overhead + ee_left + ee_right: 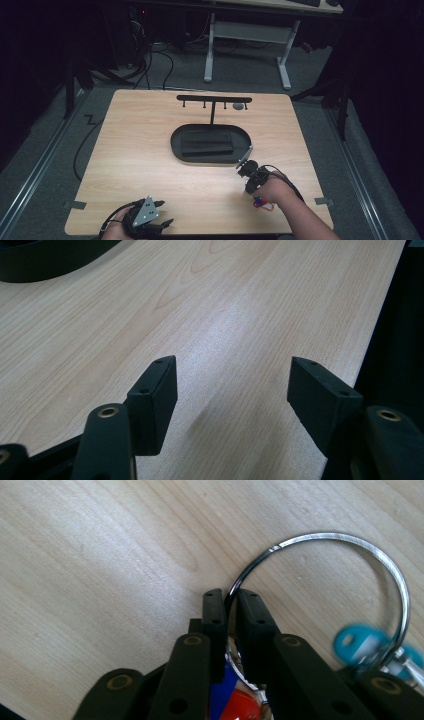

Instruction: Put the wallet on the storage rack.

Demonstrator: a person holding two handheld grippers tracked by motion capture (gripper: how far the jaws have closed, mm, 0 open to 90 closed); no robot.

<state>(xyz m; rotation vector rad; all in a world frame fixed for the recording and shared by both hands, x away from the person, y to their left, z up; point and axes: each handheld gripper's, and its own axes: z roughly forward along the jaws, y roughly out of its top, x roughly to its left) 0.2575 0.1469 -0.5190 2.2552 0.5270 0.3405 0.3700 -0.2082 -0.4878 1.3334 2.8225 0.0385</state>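
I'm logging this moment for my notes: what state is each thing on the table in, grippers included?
Left gripper: open, holding nothing, low over the table's near edge.
Right gripper: shut on the key ring.
Key ring: pinched at its wire, blue tags hanging from it.
Hook stand: upright, hooks look bare.
Black tray: flat on the table, dark block inside.

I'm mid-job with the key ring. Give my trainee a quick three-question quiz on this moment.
1. True or false: the right gripper is shut on the metal ring.
2. Which gripper has its jaws wide apart with nothing between them: A) left gripper B) right gripper?
3. Fill in: the black stand with hooks rises from the far rim of the oval ____.

Key
1. True: the jaws pinch the ring's wire, with a teal tag hanging on the ring.
2. A.
3. Tray, which holds a dark block.
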